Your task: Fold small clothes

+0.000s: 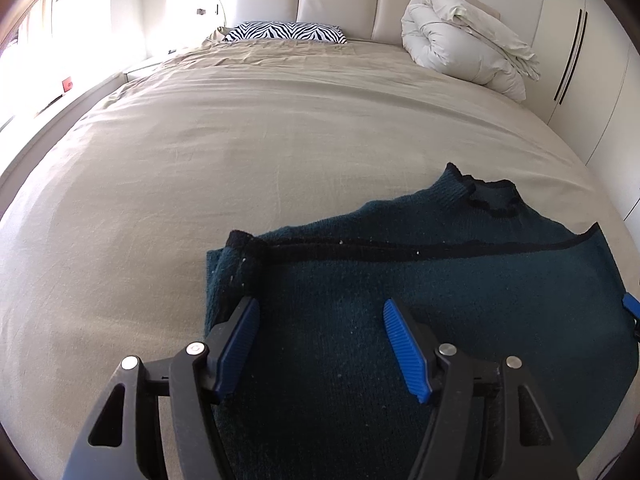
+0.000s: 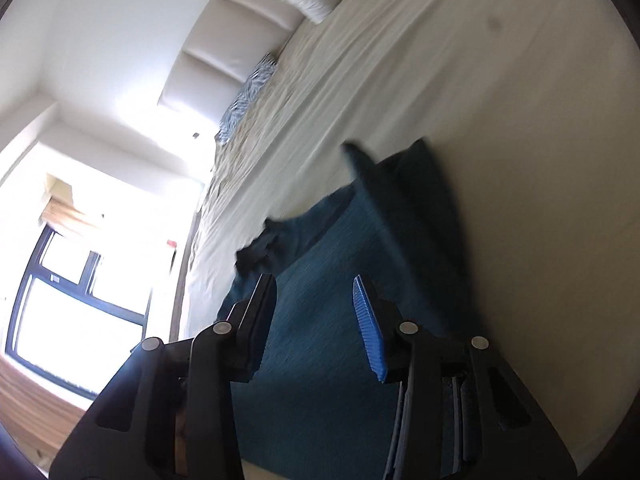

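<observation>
In the left wrist view we look down over our left gripper (image 1: 320, 344), its jaws standing apart with nothing pinched between them; the blue pads (image 1: 406, 350) hover over the dark teal knitted sweater (image 1: 420, 280), which fills the lower right of the frame on the beige bedsheet (image 1: 200, 140). One sleeve (image 1: 360, 246) is already folded across the body, its black cuff (image 1: 246, 246) lying at the garment's left edge, and the black-trimmed neckline (image 1: 490, 198) sits toward the upper right. A sliver of blue at the far right edge looks like the right gripper (image 1: 631, 305). A zebra-print pillow (image 1: 284, 32) and a rolled white duvet (image 1: 464, 44) lie at the top.

In the right wrist view, tilted and blurred, our right gripper (image 2: 316, 320) also has open jaws with a clear gap and no cloth caught, above the sweater at lower centre. A raised fold (image 2: 400, 184) stands up in mid-frame.

Our worry is the loose knit: if we close either gripper low, we judge it may catch only the top layer and drag the folded sleeve out of place. The upstanding fold could flop back unevenly, and with this much blur a hasty grasp may miss the edge altogether.
</observation>
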Motion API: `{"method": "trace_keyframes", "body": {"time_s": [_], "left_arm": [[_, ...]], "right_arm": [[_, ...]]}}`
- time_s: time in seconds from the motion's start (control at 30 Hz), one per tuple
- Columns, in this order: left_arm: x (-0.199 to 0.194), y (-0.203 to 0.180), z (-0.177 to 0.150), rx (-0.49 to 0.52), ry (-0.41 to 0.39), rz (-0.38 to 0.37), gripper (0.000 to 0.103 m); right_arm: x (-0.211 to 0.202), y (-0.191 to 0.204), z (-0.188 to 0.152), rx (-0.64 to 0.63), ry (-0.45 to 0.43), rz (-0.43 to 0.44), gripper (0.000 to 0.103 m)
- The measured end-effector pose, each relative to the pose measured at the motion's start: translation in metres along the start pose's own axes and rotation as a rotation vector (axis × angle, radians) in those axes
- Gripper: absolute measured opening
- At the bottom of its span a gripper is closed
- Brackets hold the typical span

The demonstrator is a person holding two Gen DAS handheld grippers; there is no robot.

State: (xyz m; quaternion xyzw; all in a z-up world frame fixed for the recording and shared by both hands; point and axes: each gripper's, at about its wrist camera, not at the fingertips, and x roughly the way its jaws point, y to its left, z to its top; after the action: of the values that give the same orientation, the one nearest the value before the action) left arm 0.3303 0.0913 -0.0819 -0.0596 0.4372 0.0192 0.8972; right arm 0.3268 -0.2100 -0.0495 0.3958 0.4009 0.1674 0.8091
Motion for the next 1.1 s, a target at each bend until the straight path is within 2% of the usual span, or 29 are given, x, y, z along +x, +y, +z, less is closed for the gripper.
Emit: {"method": "trace_keyframes", "body": {"time_s": [0.07, 0.2, 0.27, 0.33, 0.43, 0.6, 0.7, 0.77, 0.8, 1.0, 1.1], "left_arm": [[-0.009, -0.002, -0.004, -0.008, 0.002, 0.001, 0.067], [-0.036, -0.006, -0.022, -0.02, -0.007, -0.021, 0.067], [-0.046, -0.011, -0.038, 0.005, -0.004, -0.019, 0.067], [-0.053, -0.011, -0.054, 0.013, -0.001, -0.03, 0.067], [-0.06, -0.005, -0.073, 0.006, -0.003, -0.039, 0.067], [-0.067, 0.017, -0.083, -0.025, -0.004, -0.046, 0.067], [-0.072, 0.033, -0.091, -0.051, -0.006, -0.083, 0.061], [-0.075, 0.04, -0.093, -0.063, 0.004, -0.039, 0.062], [-0.076, 0.047, -0.096, -0.084, 0.005, -0.059, 0.062], [-0.096, 0.08, -0.102, -0.197, -0.005, -0.101, 0.063], [-0.103, 0.091, -0.104, -0.249, 0.002, -0.15, 0.069]], "right_arm": [[0.026, 0.029, -0.024, -0.039, 0.089, 0.056, 0.04], [0.081, 0.07, -0.066, -0.13, 0.242, 0.102, 0.041], [0.101, 0.073, -0.082, -0.143, 0.288, 0.068, 0.041], [0.107, 0.06, -0.083, -0.104, 0.29, 0.064, 0.041], [0.097, 0.036, -0.073, -0.046, 0.236, 0.05, 0.041], [0.04, -0.017, -0.045, 0.017, 0.103, -0.003, 0.041], [0.008, -0.05, -0.028, 0.088, 0.018, -0.022, 0.041], [-0.014, -0.069, -0.019, 0.136, -0.038, -0.025, 0.04], [-0.02, -0.077, -0.015, 0.152, -0.062, -0.033, 0.041], [-0.073, -0.098, -0.017, 0.198, -0.157, -0.069, 0.041], [-0.094, -0.096, -0.027, 0.212, -0.183, -0.059, 0.044]]}}
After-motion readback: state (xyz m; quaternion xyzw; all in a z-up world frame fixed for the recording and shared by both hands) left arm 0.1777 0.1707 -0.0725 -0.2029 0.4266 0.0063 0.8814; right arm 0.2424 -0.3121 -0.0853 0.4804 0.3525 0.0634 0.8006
